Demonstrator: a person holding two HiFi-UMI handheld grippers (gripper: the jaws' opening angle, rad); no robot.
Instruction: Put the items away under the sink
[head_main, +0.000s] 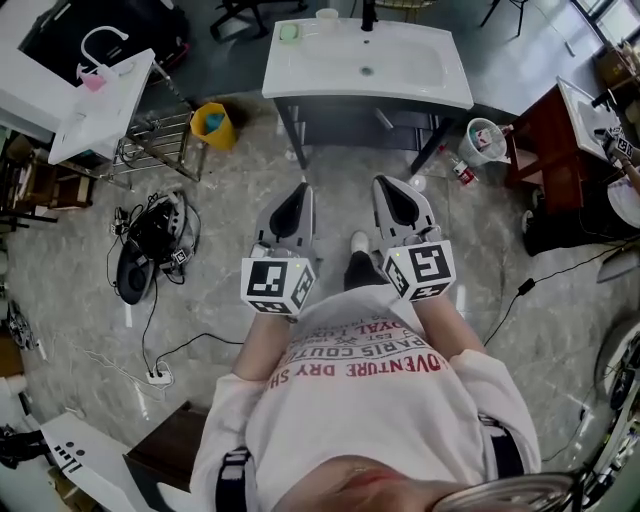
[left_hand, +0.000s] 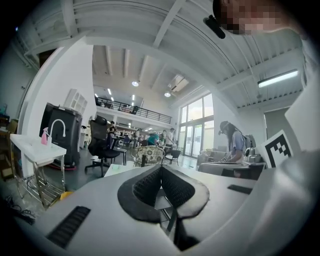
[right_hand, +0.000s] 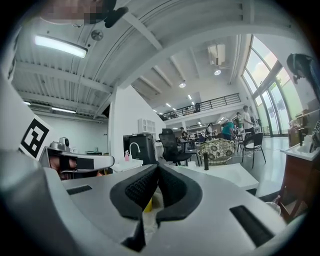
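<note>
My left claw (head_main: 301, 190) is pressed together and empty; in the left gripper view its ribbed black pads (left_hand: 147, 187) meet at the tips. My right claw (head_main: 384, 184) is closed the same way, with its pads (right_hand: 140, 187) touching and nothing pinched between them. The two sit side by side and point level toward 12 o'clock.

Just behind and between them a white shoe (head_main: 360, 242) stands on the grey marbled floor (head_main: 240, 200). Bare floor runs from the claws to the sink (head_main: 400, 85) at 12 o'clock. It is a glossy white rectangular basin on a dark frame with slanted legs.

On the sink's back edge are a green pad (head_main: 289, 32), a white cup (head_main: 327, 15) and a dark tap (head_main: 368, 14). At 1 o'clock, by the sink's right leg, a small red-and-white bottle (head_main: 462, 173) lies on the floor beside a white bucket (head_main: 485, 140). Which loose things belong under the sink I cannot tell.

At 11 o'clock a yellow bucket (head_main: 212, 122) stands against a wire rack (head_main: 155, 140). At 9 o'clock lies a black bag (head_main: 150, 250) in tangled cables. A reddish-brown cabinet (head_main: 545, 135) stands at 2 o'clock.
</note>
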